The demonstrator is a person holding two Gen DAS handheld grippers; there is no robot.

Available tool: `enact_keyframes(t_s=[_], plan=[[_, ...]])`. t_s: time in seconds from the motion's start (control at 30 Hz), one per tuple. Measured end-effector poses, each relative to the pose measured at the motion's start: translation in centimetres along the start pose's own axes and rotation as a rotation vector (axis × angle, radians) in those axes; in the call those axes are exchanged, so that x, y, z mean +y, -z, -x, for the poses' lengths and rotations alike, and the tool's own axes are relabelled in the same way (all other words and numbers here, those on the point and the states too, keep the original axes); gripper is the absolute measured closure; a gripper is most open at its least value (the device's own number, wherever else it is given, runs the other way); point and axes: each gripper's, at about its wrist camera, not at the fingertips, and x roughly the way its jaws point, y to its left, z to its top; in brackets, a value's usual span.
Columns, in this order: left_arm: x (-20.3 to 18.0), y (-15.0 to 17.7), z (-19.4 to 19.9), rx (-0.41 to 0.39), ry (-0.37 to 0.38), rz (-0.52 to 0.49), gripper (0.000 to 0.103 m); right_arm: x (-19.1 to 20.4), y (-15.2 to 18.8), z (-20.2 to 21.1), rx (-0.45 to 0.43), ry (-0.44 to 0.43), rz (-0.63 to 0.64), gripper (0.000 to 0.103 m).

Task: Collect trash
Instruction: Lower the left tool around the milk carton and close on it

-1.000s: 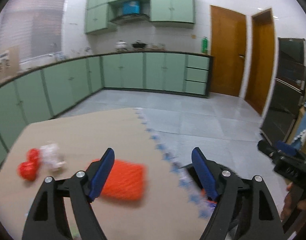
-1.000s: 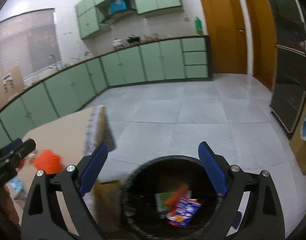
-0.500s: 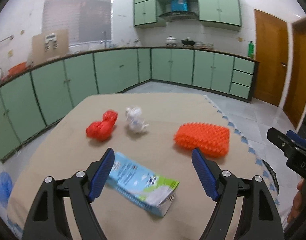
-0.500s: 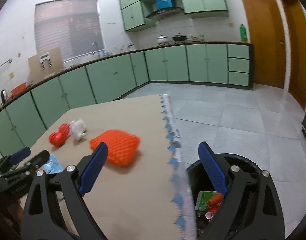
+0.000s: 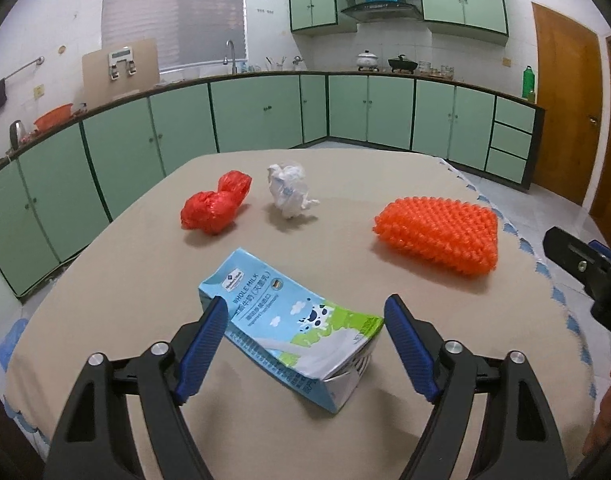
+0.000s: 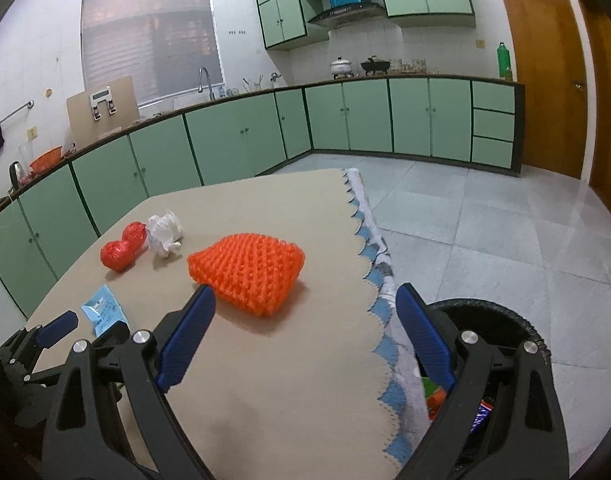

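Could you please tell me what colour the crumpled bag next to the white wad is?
Red; the bag shows best in the left wrist view.

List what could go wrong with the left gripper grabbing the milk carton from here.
1. The milk carton lies slanted between the open fingers of the left gripper, so closing may twist it rather than grip it squarely.
2. Its near end looks crushed open; squeezing may buckle it or spill leftovers onto the tablecloth.

Beige-clothed table [image 5: 105,280] — milk carton [image 5: 293,320], red bag [image 5: 215,208], white wad [image 5: 289,192], orange mesh [image 5: 437,228]
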Motion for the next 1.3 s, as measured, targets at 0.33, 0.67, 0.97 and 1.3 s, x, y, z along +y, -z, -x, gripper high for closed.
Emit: enact_keyframes(t_s=[0.33, 0.67, 0.97, 1.3], plan=[[1.4, 0.4, 0.5, 0.026, 0.021, 0.031, 0.021, 1.4, -0.3, -2.3, 0.059, -0.038, 0.033, 0.016], [2.1, 1.0, -0.4, 0.085, 0.049, 0.089, 0.021, 2.3, -0.7, -2.7, 0.063, -0.038, 0.065, 0.016], [4.0, 0.7, -1.9, 0.112, 0.076, 0.125, 0.039, 1.8, -0.9, -3.0, 0.076, -0.027, 0.064, 0.016], [6.0, 0.7, -0.9, 0.129, 0.043, 0.160, 0.034, 2.3, -1.1, -3.4, 0.081, -0.031, 0.078, 0.016]])
